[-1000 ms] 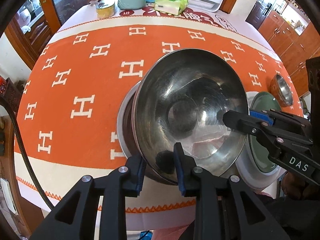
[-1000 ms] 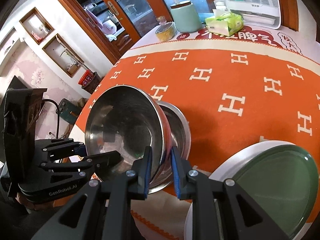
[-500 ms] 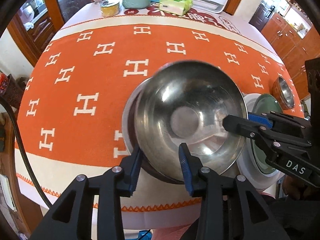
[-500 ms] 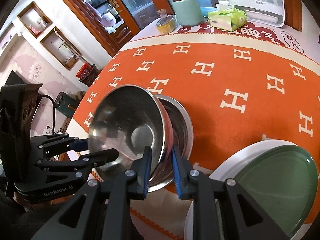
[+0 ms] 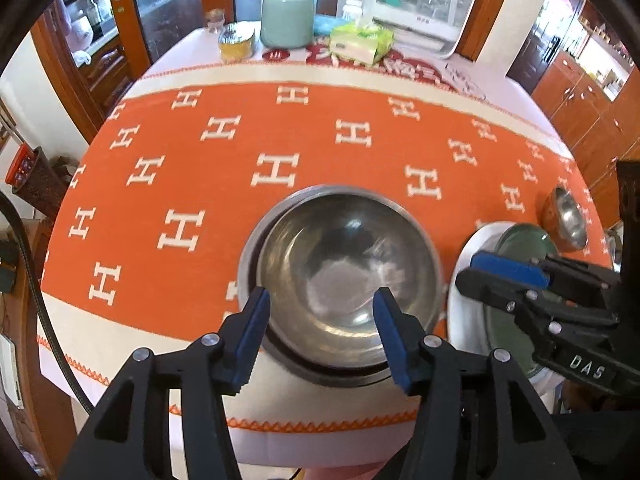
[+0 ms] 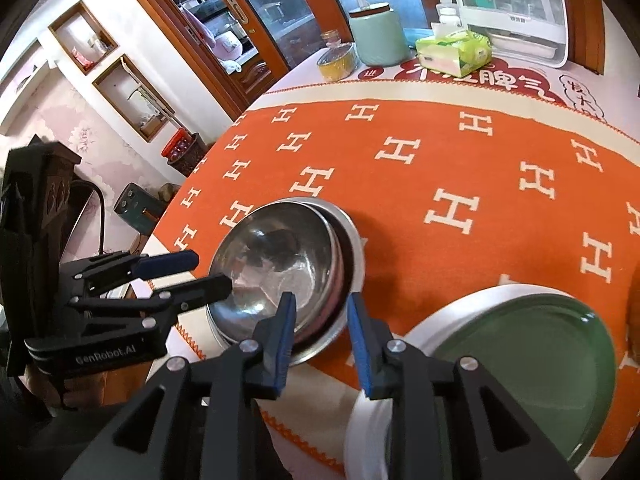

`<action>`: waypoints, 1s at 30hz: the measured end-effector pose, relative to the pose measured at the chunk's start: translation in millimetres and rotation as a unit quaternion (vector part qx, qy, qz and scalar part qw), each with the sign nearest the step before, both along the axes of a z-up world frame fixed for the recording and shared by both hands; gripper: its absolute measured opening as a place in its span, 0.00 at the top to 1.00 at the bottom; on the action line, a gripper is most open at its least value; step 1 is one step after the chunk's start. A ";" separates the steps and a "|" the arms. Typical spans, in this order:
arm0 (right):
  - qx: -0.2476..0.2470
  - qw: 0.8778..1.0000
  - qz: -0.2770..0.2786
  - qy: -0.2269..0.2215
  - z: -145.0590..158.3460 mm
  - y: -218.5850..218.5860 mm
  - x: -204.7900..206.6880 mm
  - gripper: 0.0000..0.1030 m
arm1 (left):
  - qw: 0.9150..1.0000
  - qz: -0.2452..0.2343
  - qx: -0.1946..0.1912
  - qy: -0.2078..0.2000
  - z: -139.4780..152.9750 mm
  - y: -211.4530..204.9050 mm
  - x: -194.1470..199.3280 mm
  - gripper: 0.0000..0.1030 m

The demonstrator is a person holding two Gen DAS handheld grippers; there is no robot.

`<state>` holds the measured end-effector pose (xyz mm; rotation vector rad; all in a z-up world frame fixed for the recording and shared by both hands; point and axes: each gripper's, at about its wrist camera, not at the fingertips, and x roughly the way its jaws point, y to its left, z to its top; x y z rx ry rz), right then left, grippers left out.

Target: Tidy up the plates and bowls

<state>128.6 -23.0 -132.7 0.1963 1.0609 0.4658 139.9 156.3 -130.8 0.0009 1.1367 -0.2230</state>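
Note:
A steel bowl [image 5: 344,276] sits nested inside a wider steel bowl [image 5: 250,240] near the table's front edge; both also show in the right wrist view [image 6: 272,264]. My left gripper [image 5: 322,332] is open, its fingers just in front of the bowls. My right gripper [image 6: 320,332] is open and empty, at the bowls' right rim; it shows in the left wrist view [image 5: 500,276] too. A green plate [image 6: 528,376] lies on a white plate [image 6: 424,328] to the right. A small steel bowl [image 5: 566,218] stands at the far right.
The orange H-patterned tablecloth [image 5: 200,168] covers the round table. At the back stand a mint jar [image 5: 286,16], a yellow tin [image 5: 237,42], a tissue pack [image 5: 360,42] and a white appliance [image 5: 424,4]. Wooden cabinets surround the table.
Both grippers have opened and let go of the steel bowl, which has dropped from tilted into the wider bowl. Both grippers have drawn back a little.

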 end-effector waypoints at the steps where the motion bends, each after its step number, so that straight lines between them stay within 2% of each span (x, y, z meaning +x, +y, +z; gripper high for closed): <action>1: -0.002 1.000 0.001 -0.004 1.9 -3.2 -1.8 0.74 | 1.000 0.003 -0.001 -0.007 2.6 -3.2 -0.6 0.46; 7: -0.019 0.999 -0.003 -0.033 15.8 -30.3 -13.9 0.74 | 0.999 0.012 -0.004 -0.037 15.3 -30.3 -3.1 0.44; 15: -0.055 0.994 -0.033 -0.088 37.2 -79.7 -34.2 0.73 | 0.998 -0.010 -0.011 -0.068 31.3 -87.4 -8.7 0.44; 17: -0.063 0.992 -0.042 -0.098 41.3 -92.6 -39.0 0.72 | 0.997 -0.017 -0.014 -0.074 34.1 -102.5 -10.7 0.44; 19: -0.067 0.991 -0.052 -0.104 44.2 -107.7 -44.4 0.63 | 0.996 -0.026 -0.017 -0.079 36.3 -120.3 -11.7 0.44; 21: -0.072 0.990 -0.062 -0.109 46.5 -122.9 -49.6 0.60 | 0.996 -0.034 -0.015 -0.081 37.4 -137.8 -12.3 0.44; 26: -0.086 0.986 -0.081 -0.119 50.3 -157.7 -61.3 0.59 | 0.995 -0.048 -0.014 -0.085 40.1 -177.7 -15.5 0.43; 30: -0.095 0.983 -0.092 -0.125 51.5 -185.2 -70.3 0.59 | 0.994 -0.055 -0.022 -0.087 41.3 -207.6 -17.0 0.39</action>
